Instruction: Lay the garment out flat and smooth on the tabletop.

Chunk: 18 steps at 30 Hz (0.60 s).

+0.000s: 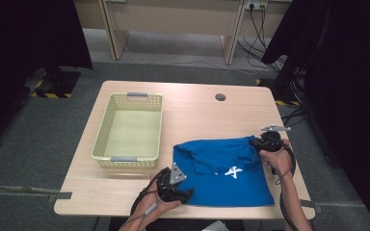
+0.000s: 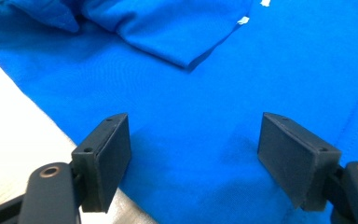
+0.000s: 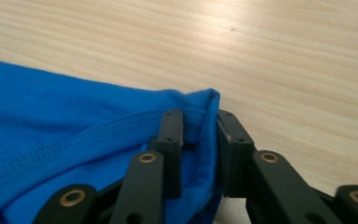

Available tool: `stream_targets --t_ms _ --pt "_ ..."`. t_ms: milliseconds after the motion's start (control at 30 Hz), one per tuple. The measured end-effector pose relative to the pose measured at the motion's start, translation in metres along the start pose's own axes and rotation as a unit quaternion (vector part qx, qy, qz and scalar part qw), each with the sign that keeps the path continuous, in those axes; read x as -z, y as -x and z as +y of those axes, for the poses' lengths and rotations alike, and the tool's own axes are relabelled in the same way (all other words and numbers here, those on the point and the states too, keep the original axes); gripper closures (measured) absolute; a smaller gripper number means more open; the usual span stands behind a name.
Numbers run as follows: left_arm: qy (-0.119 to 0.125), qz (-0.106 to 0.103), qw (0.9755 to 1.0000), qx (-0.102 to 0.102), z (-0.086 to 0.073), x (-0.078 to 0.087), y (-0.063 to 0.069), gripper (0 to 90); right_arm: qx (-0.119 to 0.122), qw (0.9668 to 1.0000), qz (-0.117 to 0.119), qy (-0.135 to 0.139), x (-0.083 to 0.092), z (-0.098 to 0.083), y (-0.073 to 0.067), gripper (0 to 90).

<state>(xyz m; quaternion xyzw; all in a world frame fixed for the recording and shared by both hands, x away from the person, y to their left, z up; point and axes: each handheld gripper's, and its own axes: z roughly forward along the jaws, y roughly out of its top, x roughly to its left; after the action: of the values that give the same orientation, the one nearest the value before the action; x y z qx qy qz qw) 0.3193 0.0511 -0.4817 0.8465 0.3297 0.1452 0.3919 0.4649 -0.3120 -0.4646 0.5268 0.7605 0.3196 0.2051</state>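
Blue shirt (image 1: 221, 173) lay partly folded on the bench (image 1: 192, 103); right claw (image 3: 200, 135) pinched a fold at its far corner, left claw (image 2: 193, 158) gaped wide over the near hem (basket (image 1: 130, 127) unfilled).

A light wooden worktop (image 1: 192, 108) stands on grey carpet (image 1: 38, 144). Black curtains (image 1: 29, 33) hang at far left and right. Beyond it stands a pale wooden desk frame (image 1: 173, 19), with cables (image 1: 260, 33) trailing from a wall socket (image 1: 256, 6) at far right. Yellow-black hazard tape (image 1: 53, 95) marks the floor.
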Motion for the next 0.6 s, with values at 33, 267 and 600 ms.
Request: stream_targets --t_ms 33,267,600 --pt "0.000 0.000 1.0000 0.000 0.000 0.000 0.000 24.6 -0.002 1.0000 -0.002 0.001 0.001 0.001 0.000 70.7" --pt "0.000 0.000 1.0000 0.000 0.000 0.000 0.000 24.6 -0.028 0.9986 -0.002 0.045 0.023 0.008 -0.005 47.0" --pt "-0.001 0.000 1.0000 0.000 0.000 0.000 0.000 24.5 -0.004 0.9972 0.029 0.068 0.059 0.000 -0.038 32.3"
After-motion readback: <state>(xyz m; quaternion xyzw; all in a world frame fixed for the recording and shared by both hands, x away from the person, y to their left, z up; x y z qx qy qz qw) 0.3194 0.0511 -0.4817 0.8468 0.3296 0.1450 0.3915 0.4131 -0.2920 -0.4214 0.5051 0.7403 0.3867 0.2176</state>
